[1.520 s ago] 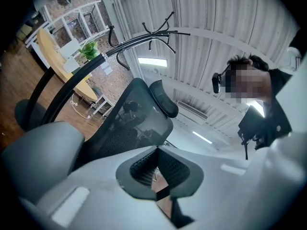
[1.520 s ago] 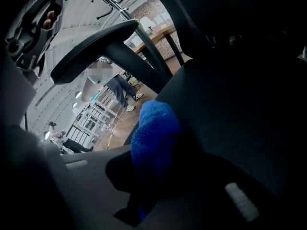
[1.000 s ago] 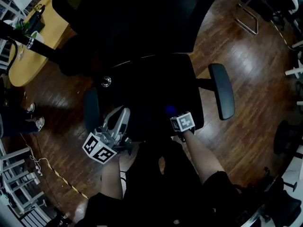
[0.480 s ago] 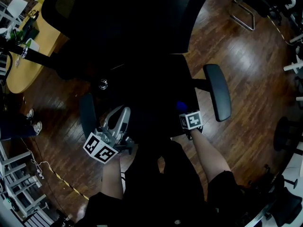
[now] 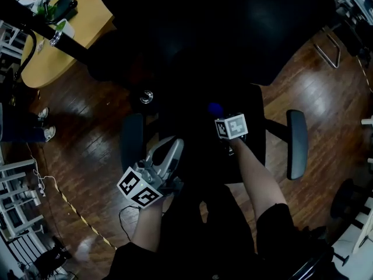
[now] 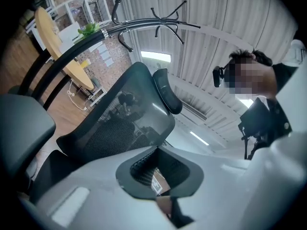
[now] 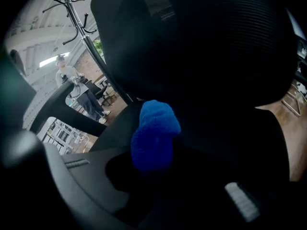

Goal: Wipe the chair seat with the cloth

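- Cloth [image 7: 154, 135]: blue, bunched, clamped between the right claw's [image 7: 152, 169] jaws and jutting past their tips; we place it over the black chair seat [image 7: 230, 138].
- Left claw [image 6: 158, 176]: jaws together, nothing held; we note it off the seat's front left.

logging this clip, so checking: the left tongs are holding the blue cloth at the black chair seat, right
Not quite: the right tongs, not the left, are holding the blue cloth at the black chair seat. The right gripper view shows the cloth between its jaws; the left tongs hold no cloth.
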### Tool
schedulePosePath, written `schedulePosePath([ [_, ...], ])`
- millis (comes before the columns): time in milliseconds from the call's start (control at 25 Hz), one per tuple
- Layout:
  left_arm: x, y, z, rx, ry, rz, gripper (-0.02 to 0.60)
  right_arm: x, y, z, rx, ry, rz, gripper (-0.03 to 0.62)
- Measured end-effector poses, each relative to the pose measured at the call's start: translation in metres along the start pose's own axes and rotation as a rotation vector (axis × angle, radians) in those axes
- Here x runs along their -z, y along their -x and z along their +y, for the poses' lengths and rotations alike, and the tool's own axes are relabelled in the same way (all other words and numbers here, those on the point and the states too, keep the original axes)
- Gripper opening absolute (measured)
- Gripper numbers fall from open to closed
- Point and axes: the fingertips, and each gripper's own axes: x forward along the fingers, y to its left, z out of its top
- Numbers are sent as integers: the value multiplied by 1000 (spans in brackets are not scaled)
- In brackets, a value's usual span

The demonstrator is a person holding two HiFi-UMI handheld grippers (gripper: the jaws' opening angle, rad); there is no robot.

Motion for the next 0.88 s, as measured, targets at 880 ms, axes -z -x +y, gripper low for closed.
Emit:
schedulePosePath([
  [880,-9,-9,58,-44,70,6,-8,-51,-87,1,-1,-7,-31,35],
])
